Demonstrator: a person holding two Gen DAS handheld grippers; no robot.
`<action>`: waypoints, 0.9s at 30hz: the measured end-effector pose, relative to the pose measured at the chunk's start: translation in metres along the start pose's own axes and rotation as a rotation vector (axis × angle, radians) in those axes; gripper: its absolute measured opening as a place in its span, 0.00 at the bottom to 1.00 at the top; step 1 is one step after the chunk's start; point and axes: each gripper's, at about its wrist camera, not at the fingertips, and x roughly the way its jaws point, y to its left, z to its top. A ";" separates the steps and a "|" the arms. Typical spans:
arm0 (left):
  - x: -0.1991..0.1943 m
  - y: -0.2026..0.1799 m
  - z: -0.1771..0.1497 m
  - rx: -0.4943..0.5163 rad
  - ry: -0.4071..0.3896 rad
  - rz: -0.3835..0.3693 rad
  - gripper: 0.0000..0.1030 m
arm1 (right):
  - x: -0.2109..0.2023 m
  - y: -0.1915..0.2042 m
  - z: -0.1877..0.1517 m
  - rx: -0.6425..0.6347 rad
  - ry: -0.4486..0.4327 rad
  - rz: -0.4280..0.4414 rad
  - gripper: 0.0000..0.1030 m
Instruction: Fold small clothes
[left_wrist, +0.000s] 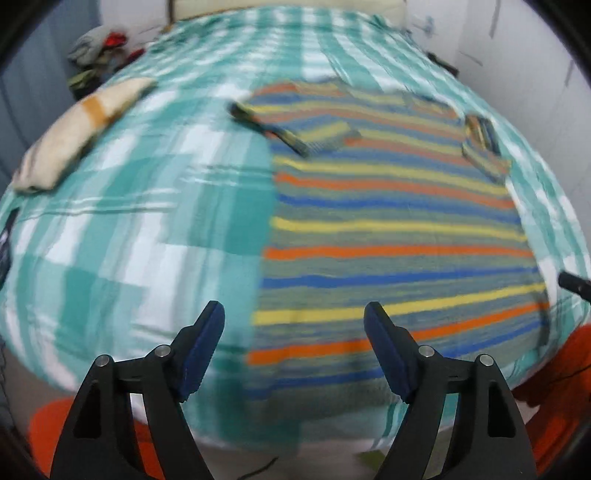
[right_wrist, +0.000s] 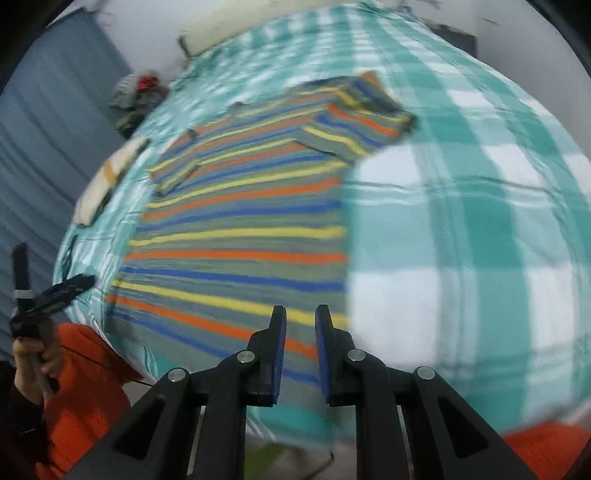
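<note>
A striped shirt (left_wrist: 399, 229) in orange, yellow, blue and grey lies flat on the teal checked bedsheet (left_wrist: 147, 221), hem toward me, short sleeves at the far end. My left gripper (left_wrist: 294, 317) hovers open over the shirt's near left corner with nothing between its fingers. In the right wrist view the same shirt (right_wrist: 240, 229) fills the middle. My right gripper (right_wrist: 301, 314) hangs over its near right corner, jaws only a narrow gap apart, and no cloth is pinched between them. The picture is blurred.
A folded cream cloth with an orange band (left_wrist: 74, 133) lies at the bed's left side. A heap of clothes (left_wrist: 99, 51) sits beyond the far left corner. A person's hand (right_wrist: 33, 354) and orange sleeve (right_wrist: 85, 398) are at the near edge.
</note>
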 end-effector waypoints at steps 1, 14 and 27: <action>0.012 -0.004 -0.002 0.015 0.035 0.017 0.77 | 0.010 0.005 -0.002 -0.018 0.008 -0.006 0.16; -0.043 0.024 -0.052 -0.109 0.010 0.068 0.81 | 0.012 -0.007 -0.013 -0.113 0.155 -0.108 0.44; -0.058 0.069 -0.047 -0.309 -0.211 0.207 0.88 | 0.138 0.024 0.164 -0.510 0.073 -0.341 0.59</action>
